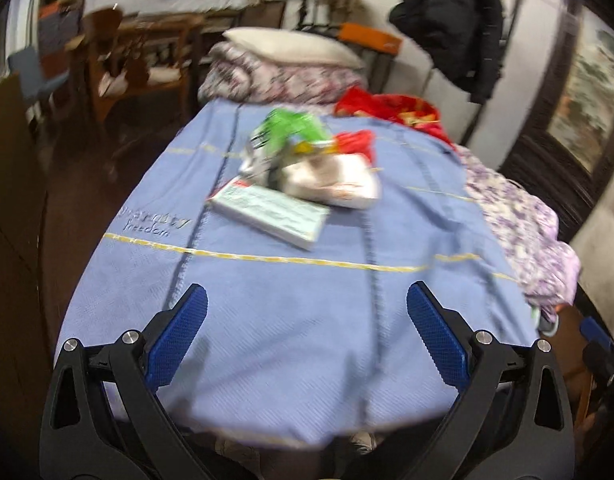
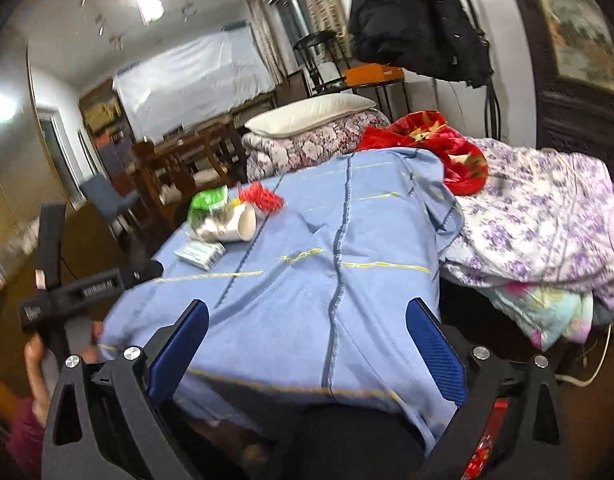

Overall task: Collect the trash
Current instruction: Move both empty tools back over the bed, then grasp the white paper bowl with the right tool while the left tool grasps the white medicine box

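Observation:
A pile of trash lies on the blue bed cover (image 1: 307,320): a green wrapper (image 1: 287,128), a flat white box (image 1: 269,212), a white paper cup (image 1: 331,180) on its side and a red mesh piece (image 1: 357,140). My left gripper (image 1: 307,300) is open and empty, hovering over the near end of the cover, well short of the pile. My right gripper (image 2: 309,312) is open and empty, above the cover's near edge. In the right wrist view the pile sits far left: wrapper (image 2: 205,200), cup (image 2: 239,226), box (image 2: 201,254), red mesh (image 2: 265,198).
A folded floral quilt with a pillow (image 1: 287,46) lies at the bed's far end, a red blanket (image 2: 439,148) and purple floral bedding (image 2: 547,216) on the right. Wooden chairs (image 1: 119,52) stand left. A black coat (image 1: 455,20) hangs on the wall. The left gripper's handle (image 2: 67,292) shows left.

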Demonstrator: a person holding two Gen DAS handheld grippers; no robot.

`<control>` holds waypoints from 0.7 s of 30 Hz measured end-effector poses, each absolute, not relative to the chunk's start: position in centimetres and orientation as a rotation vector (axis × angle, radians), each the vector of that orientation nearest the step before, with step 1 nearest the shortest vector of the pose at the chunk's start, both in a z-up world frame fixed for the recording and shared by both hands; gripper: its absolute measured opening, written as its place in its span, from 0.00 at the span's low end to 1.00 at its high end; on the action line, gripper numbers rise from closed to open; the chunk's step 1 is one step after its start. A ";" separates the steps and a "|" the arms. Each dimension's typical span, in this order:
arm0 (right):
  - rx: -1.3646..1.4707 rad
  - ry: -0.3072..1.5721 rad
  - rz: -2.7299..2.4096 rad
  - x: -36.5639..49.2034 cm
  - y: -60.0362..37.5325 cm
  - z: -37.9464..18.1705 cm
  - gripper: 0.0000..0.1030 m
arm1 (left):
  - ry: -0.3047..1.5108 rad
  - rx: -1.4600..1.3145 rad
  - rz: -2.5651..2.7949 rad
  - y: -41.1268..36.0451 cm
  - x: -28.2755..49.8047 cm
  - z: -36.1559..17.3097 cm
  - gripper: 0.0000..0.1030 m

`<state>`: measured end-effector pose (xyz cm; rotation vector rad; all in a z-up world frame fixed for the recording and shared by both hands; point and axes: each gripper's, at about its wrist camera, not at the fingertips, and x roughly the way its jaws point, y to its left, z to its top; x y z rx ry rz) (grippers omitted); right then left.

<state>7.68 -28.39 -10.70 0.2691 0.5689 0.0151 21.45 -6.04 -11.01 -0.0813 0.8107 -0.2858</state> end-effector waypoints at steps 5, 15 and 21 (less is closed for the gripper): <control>0.178 0.559 -0.021 11.4 -25.8 -13.1 0.94 | 0.842 -0.099 -0.261 -6.1 26.0 -12.5 0.93; 0.166 0.562 -0.086 13.4 -26.1 -15.9 0.94 | 0.947 -0.073 -0.227 -8.8 32.8 -15.4 0.93; 0.062 0.605 -0.114 14.4 -24.0 -16.5 0.94 | 0.956 -0.089 -0.192 -7.7 34.3 -15.4 0.93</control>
